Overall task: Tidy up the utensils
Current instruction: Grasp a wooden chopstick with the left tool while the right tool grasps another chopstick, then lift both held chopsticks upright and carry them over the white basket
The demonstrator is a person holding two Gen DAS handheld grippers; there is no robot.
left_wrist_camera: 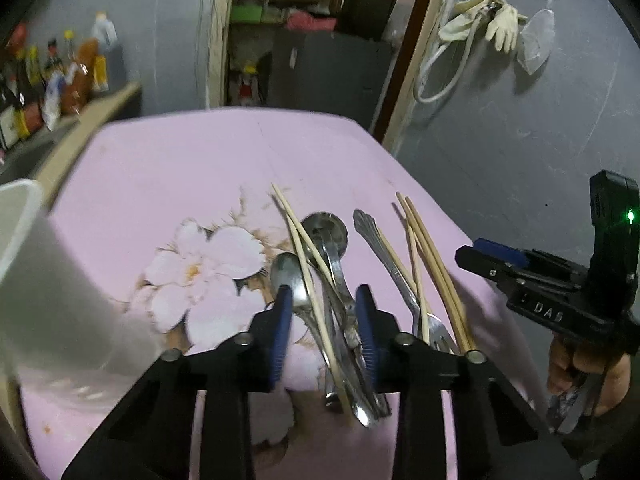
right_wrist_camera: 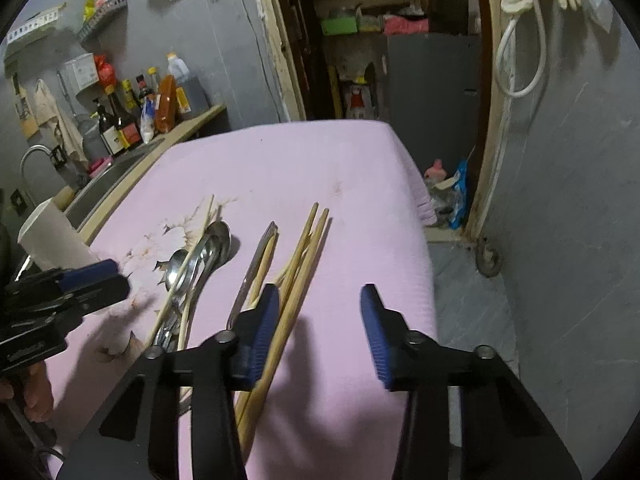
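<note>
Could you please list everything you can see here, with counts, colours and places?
Tablecloth: one, pink with a flower print, covering the table.
Spoons: at least three, silver, piled left of centre.
Fork: one, silver, between the spoons and the right-hand chopsticks.
Chopsticks: several, pale wood, two across the spoons, the rest bunched to the right.
Cup: one, white, left edge of the table.
Bottles: several, mixed colours, on the counter by the sink.
Gloves: pale, hanging on the grey wall.
Left gripper: black, blue pads, open over the spoons.
Right gripper: black, blue pads, open beside the chopsticks.
</note>
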